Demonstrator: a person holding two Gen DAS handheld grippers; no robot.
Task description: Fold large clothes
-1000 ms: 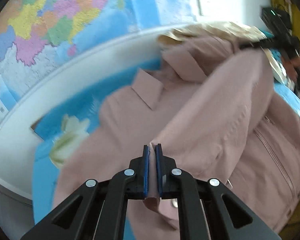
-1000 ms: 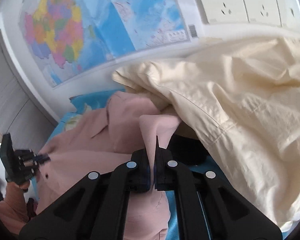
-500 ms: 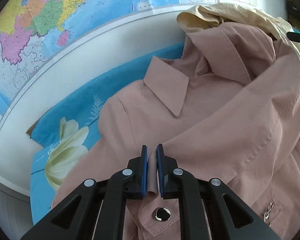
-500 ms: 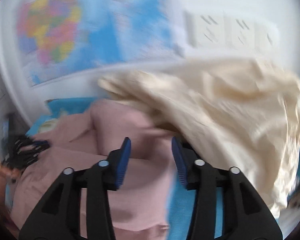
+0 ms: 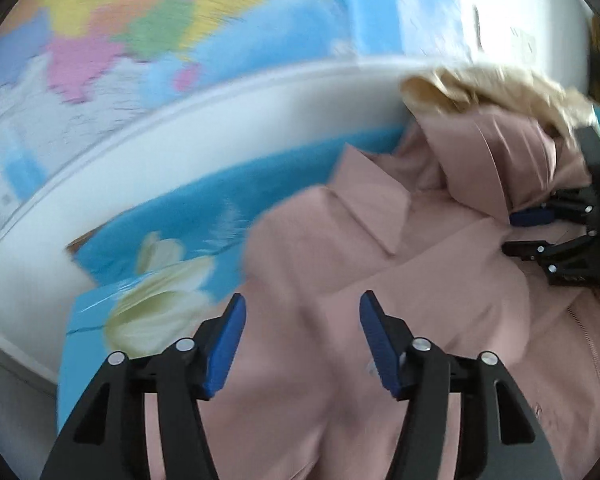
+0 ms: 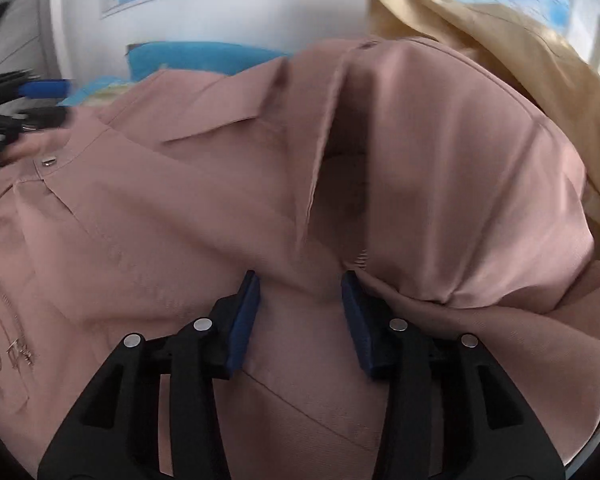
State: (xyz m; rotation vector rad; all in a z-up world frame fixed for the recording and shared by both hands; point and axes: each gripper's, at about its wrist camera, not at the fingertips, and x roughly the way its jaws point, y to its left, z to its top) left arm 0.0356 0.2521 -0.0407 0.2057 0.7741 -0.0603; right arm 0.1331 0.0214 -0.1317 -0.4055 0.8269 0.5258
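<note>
A dusty-pink jacket (image 5: 440, 288) with a collar lies on the blue floral cloth (image 5: 188, 220); it fills the right wrist view (image 6: 220, 208), a sleeve bunched up at the right. My left gripper (image 5: 302, 312) is open and empty just above the jacket's folded sleeve. My right gripper (image 6: 300, 284) is open over the pink fabric, holding nothing; it also shows at the right edge of the left wrist view (image 5: 528, 232). The left gripper shows at the left edge of the right wrist view (image 6: 40, 100).
A cream garment (image 6: 520, 60) is heaped behind the jacket against the wall; it also shows in the left wrist view (image 5: 480, 88). A colourful wall map (image 5: 140, 28) hangs above the white table edge (image 5: 180, 128).
Both grippers have opened and let go of the pink sleeve, the right one first and the left one after. The sleeve now lies folded across the jacket. The right gripper moved closer over the jacket.
</note>
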